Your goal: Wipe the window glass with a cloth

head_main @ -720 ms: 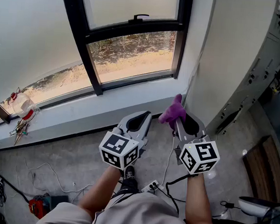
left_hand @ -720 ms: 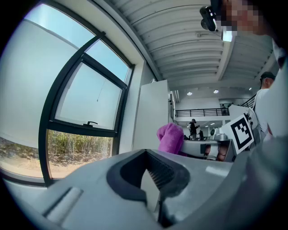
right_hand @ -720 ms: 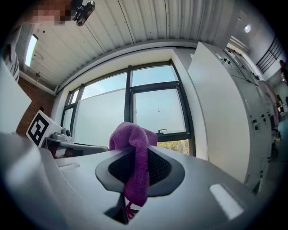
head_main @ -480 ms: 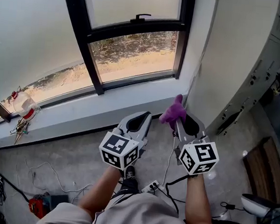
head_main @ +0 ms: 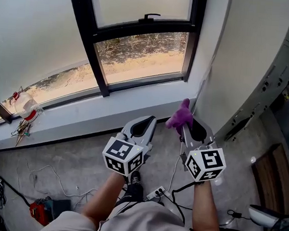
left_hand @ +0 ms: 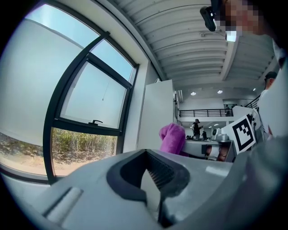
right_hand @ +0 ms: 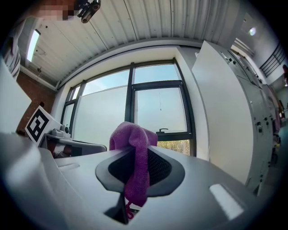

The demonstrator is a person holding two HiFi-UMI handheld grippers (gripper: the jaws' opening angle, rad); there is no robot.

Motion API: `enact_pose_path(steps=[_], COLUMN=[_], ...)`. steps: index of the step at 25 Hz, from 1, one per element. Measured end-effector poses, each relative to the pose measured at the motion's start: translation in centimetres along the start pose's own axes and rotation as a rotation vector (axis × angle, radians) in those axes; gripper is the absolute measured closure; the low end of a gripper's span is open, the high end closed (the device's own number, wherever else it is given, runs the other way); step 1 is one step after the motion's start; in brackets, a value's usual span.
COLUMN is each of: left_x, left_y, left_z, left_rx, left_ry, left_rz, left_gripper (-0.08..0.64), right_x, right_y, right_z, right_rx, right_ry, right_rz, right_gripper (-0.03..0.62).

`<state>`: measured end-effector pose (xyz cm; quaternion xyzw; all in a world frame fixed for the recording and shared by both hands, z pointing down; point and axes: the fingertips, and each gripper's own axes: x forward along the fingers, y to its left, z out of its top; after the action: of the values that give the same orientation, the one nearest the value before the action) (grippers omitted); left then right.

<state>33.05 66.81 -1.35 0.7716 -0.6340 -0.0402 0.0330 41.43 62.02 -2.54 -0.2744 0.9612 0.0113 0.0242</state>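
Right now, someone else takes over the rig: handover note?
Left gripper: jaws together, nothing in them, held low beside the right one.
Right gripper: shut on the purple cloth, which sticks up past the jaws.
Window glass: ahead, above the sill; the cloth is apart from it.
Done: cloth is in grip.
Left: bring the cloth to the glass and wipe; no wiping begun yet.

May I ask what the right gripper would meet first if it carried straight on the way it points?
Probably the window glass: the right gripper, shut on the purple cloth, points at it near the black crossbar; depth is unclear.
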Motion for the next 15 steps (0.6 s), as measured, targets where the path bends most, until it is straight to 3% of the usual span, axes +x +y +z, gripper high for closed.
enact_pose_path(steps=[6, 15], left_x=[0.7, 5.6], left_y=[3.7, 15.0], left_z=[-1.7, -2.1], left_rx=[-0.027, -0.072], left_ry=[0.022, 0.043], left_rz=[0.034, 0.019], left_gripper=[0.56, 0.56], right_x=[3.2, 14.3], right_y=[-0.1, -1.7], right_z=[-1.9, -3.6], right_rx=[0.002, -0.014], right_ry=[0.034, 0.099], right_rz=[0.011, -0.035], right_gripper=[0.509, 0.509])
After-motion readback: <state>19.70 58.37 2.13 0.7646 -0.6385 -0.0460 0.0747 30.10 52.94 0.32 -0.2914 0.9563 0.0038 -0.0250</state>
